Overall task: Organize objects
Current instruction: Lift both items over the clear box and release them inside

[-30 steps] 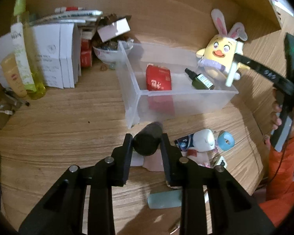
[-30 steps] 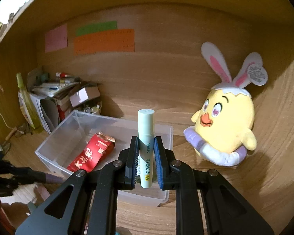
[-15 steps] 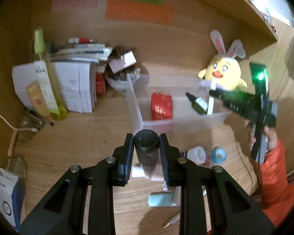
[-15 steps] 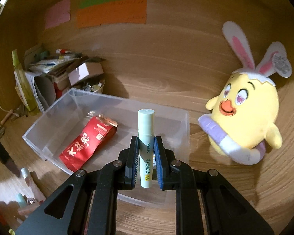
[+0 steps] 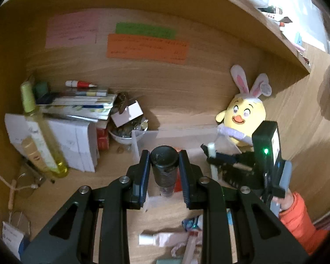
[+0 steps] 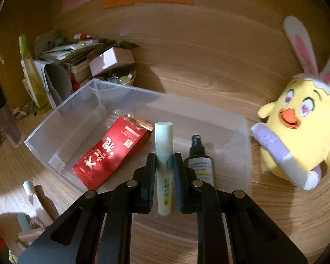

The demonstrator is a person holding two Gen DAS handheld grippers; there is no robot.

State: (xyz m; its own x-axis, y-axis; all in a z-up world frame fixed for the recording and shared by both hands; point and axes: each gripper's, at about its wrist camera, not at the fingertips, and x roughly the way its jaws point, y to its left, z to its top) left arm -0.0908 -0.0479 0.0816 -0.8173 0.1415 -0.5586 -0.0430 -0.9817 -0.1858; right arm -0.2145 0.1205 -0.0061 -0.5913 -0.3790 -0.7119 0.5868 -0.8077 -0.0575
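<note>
My left gripper point(image 5: 164, 158) is shut on a dark cylindrical bottle point(image 5: 164, 167), held upright above the desk in front of the clear plastic bin point(image 5: 143, 140). My right gripper point(image 6: 164, 160) is shut on a pale green tube point(image 6: 164, 154), which hangs over the near side of the clear plastic bin point(image 6: 61, 114). Inside that bin lie a red packet point(image 6: 112, 151) and a dark dropper bottle point(image 6: 198, 156). In the left wrist view the right gripper point(image 5: 213, 156) with its tube shows beside the bin, held by a hand in an orange sleeve point(image 5: 297, 211).
A yellow bunny-eared plush point(image 6: 297, 136) sits right of the bin. Books, papers, a small open box and a bowl of small items point(image 5: 125, 132) crowd the back left, with a tall yellow-green bottle point(image 5: 39, 136). Tubes and small items point(image 5: 176, 237) lie on the desk's front.
The left gripper rose with the dark bottle, and its view tilted up toward the back wall. The right gripper sank toward the bin with the green tube; the dropper bottle came into its view.
</note>
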